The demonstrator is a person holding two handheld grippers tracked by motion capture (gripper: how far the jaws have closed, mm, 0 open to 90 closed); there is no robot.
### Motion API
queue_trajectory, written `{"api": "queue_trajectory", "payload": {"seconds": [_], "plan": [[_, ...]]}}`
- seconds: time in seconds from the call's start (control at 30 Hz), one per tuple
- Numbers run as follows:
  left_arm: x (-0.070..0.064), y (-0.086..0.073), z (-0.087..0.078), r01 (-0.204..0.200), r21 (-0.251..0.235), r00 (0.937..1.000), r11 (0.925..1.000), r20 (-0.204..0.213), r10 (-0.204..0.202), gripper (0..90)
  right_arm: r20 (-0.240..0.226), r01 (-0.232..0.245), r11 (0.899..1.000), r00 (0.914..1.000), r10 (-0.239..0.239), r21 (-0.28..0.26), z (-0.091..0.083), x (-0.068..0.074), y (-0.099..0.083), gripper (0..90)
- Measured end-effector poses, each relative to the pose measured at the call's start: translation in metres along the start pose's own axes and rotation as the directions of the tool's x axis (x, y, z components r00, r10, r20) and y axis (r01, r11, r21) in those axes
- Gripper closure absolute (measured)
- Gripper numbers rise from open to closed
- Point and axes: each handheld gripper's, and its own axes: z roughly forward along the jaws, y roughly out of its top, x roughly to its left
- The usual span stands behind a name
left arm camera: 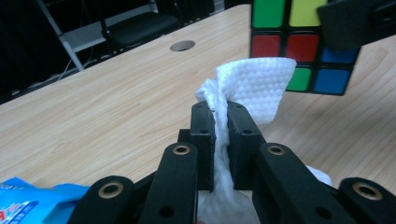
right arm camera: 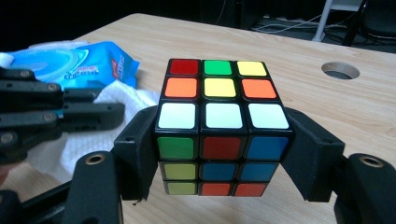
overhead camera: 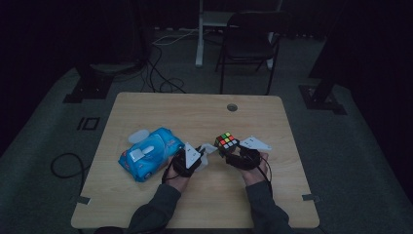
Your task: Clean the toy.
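Observation:
A scrambled puzzle cube (right arm camera: 219, 126) is clamped between the black jaws of my right gripper (right arm camera: 219, 154), held just above the wooden table (overhead camera: 195, 112). In the high view the cube (overhead camera: 227, 141) sits right of centre. My left gripper (left arm camera: 221, 126) is shut on a white wet wipe (left arm camera: 254, 88), whose folded free end stands up close to the cube's side (left arm camera: 299, 49). In the high view the left gripper (overhead camera: 202, 157) is just left of the cube, and the wipe (overhead camera: 208, 148) shows between them.
A blue pack of wet wipes (overhead camera: 146, 153) with its white lid flipped open lies on the table left of my left gripper. A round cable hole (overhead camera: 232, 107) is at the far middle of the table. A black chair (overhead camera: 248, 44) stands beyond the table.

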Motion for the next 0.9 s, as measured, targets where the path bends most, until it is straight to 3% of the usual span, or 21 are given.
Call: {"api": "queue_trajectory", "payload": {"seconds": [0.43,0.9], "plan": [[0.01,-0.009,0.002,0.004,0.044,0.9999,0.999,-0.011,-0.004,83.4,0.007,0.064,0.997,0.9979,-0.065,0.035,0.001,-0.003,-0.012,34.9],[0.015,-0.016,0.01,0.007,0.112,0.9998,0.9937,0.018,-0.009,83.2,0.005,0.062,0.996,0.998,-0.063,0.071,0.004,-0.012,-0.026,34.9]]}}
